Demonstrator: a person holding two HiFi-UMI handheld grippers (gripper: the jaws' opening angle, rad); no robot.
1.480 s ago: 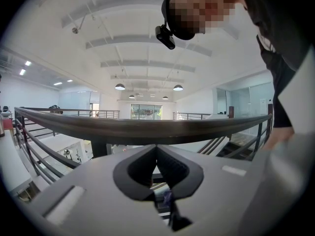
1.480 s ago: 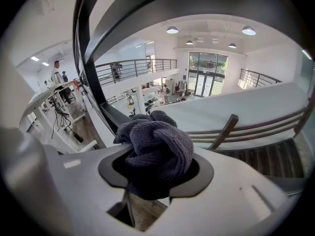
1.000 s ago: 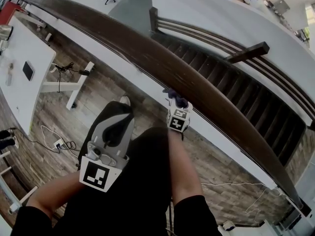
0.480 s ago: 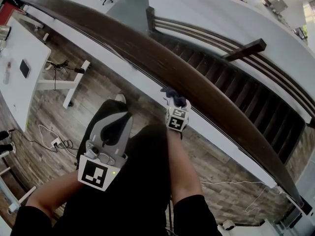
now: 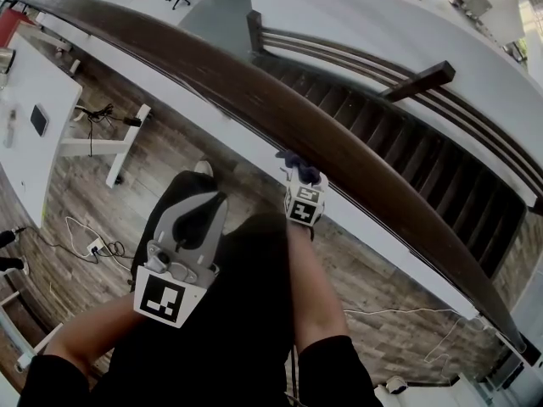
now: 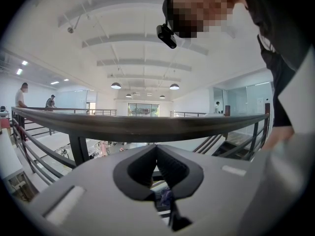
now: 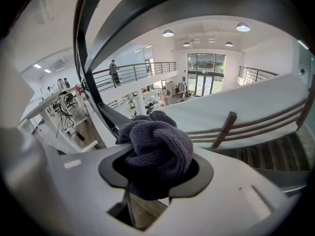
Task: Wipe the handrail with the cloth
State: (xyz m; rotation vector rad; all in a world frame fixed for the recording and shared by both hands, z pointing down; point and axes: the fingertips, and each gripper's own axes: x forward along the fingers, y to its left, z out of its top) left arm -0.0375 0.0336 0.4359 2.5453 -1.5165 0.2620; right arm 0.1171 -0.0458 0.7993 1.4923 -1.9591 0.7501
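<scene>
Barely any shift in the last second. Right gripper parked at the same spot, jaws pinching the bunched dark cloth up against the near edge of the handrail. Left gripper low, jaws pressed together, empty. Likely a pause in the stroke; most of the rail yet to wipe.

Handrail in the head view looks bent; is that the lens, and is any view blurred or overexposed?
Head view: most likely the lens, wide-angle distortion bows the handrail; light even, no motion blur. Left gripper view: black round vignette, handrail dark against a bright ceiling. Right gripper view: same vignette; cloth sharp, far windows bright.
</scene>
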